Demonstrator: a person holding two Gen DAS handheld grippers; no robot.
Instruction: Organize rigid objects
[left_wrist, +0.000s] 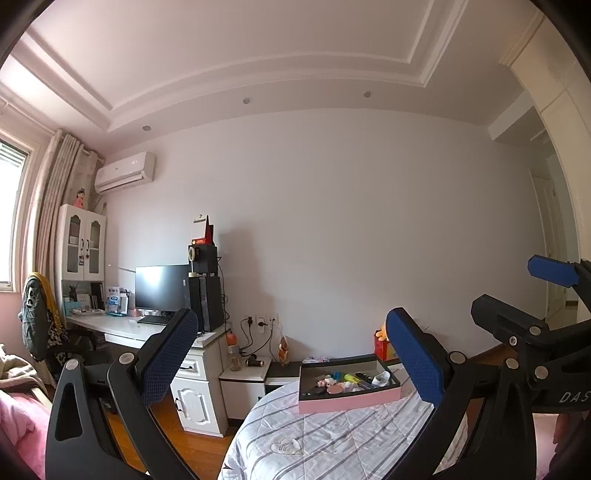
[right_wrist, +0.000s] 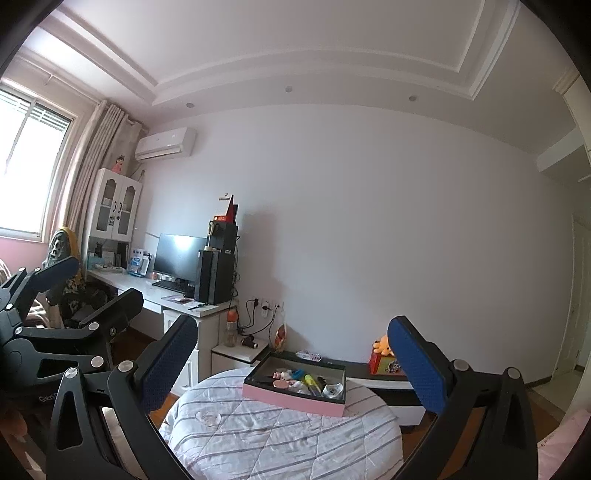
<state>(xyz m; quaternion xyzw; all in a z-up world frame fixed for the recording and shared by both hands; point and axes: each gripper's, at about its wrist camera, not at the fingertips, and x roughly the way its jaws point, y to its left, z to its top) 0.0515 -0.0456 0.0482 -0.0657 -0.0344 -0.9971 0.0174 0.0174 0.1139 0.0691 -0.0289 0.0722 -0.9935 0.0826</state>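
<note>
Below both cameras, the bed (left_wrist: 332, 435) fills the bottom of my view, covered by a white quilt with grey stripes. Across the room I see a white table (right_wrist: 155, 291) by the window, with a dark monitor (right_wrist: 179, 256) and a black computer tower (right_wrist: 214, 277) standing on it. My left hand-held gripper (left_wrist: 295, 354) hangs in the air above the bed with its two blue-padded fingers spread wide, and nothing is between them. My right hand-held gripper (right_wrist: 295, 358) is the same: fingers far apart, holding nothing. Each one shows up at the side of the other's camera, so they are side by side. On the far end of the bed sits a flat pink box (right_wrist: 295, 397) with dark inner walls and no lid. Small things lie in a jumble inside it: a yellow-green marker (right_wrist: 309, 380), a round pink disc (right_wrist: 283, 384), a little blue piece (right_wrist: 298, 373) and some white bits I cannot make out. Behind the box, an orange plush toy (right_wrist: 382, 345) sits on top of a red box (right_wrist: 384, 363) on a low dark shelf.
</note>
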